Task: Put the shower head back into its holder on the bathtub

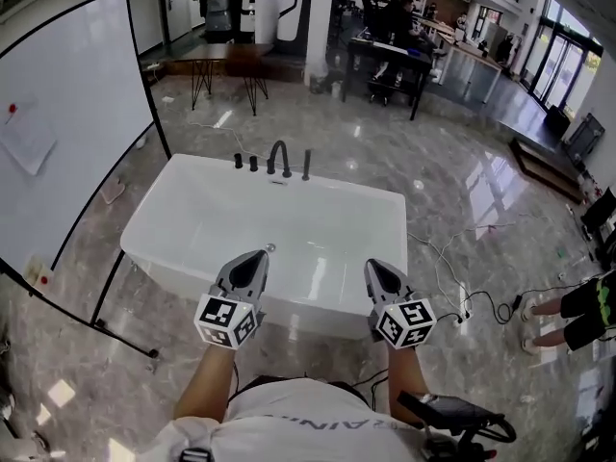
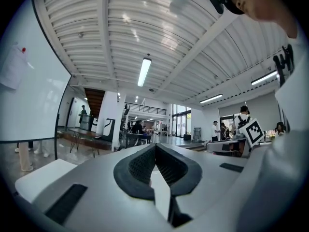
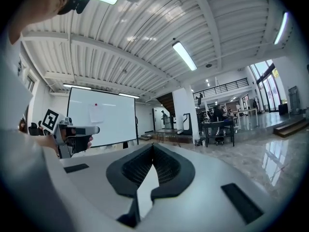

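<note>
Left gripper [image 2: 155, 147]: jaws fully together, pads meeting at the tip, nothing between them. Right gripper [image 3: 153, 147]: likewise closed and empty. Both are held level and side by side, pointing across the near rim of the white bathtub [image 1: 358, 190], whose basin shows only a small metal fitting [image 1: 270, 248] on the inner wall just beyond the left tip. On the far rim stand two dark knobs [image 1: 238, 161], an arched spout [image 1: 279, 157] and, to their right, a slim upright piece [image 1: 306, 165]. This may be the shower head standing in its holder, but it is too small to tell, and no hose shows. Judged stage: nothing is carried, so this is either the approach or a finished task, and the pictures do not decide. If the head is out of its holder, the next move calls for finding it, opening one pair of jaws, taking the handle and lowering it upright into the socket on the far rim, a long reach across the basin. Setting: glossy stone-patterned floor [image 1: 452, 191] with loose cables [image 1: 452, 292] right of the tub, a whiteboard [image 1: 67, 114] at left, tables [image 1: 226, 58] and a white pillar [image 1: 318, 17] beyond
</note>
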Motion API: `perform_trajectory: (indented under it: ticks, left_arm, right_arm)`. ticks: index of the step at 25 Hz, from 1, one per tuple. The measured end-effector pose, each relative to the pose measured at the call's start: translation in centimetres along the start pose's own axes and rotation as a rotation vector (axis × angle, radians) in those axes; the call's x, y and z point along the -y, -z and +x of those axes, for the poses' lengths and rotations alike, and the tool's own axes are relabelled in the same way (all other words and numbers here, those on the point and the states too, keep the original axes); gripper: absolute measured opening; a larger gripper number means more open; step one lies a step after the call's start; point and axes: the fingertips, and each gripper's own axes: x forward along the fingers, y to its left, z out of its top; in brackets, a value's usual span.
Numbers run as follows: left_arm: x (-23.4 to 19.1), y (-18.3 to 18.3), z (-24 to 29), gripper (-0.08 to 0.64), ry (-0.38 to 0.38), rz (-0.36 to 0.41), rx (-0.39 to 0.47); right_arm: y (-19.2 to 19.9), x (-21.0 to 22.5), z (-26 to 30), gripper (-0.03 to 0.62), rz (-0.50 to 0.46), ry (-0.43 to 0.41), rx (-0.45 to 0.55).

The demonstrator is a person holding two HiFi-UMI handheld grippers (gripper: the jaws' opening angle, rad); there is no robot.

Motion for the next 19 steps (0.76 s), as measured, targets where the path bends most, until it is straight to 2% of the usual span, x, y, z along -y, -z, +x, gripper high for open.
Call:
perform_trajectory:
  ticks: [7, 19]
  left_arm:
    - [-3.3, -0.6, -3.7, 0.018, 0.02, -0.009, 0.014]
    - [-4.6, -0.9, -4.4, 0.018, 0.021, -0.04, 0.01]
  right_arm:
    - [-0.9, -6.2, 2.3, 0.008, -0.027, -0.031, 0.005]
    - [-1.2, -7.5, 3.5, 0.008, -0.036, -0.043, -0.011]
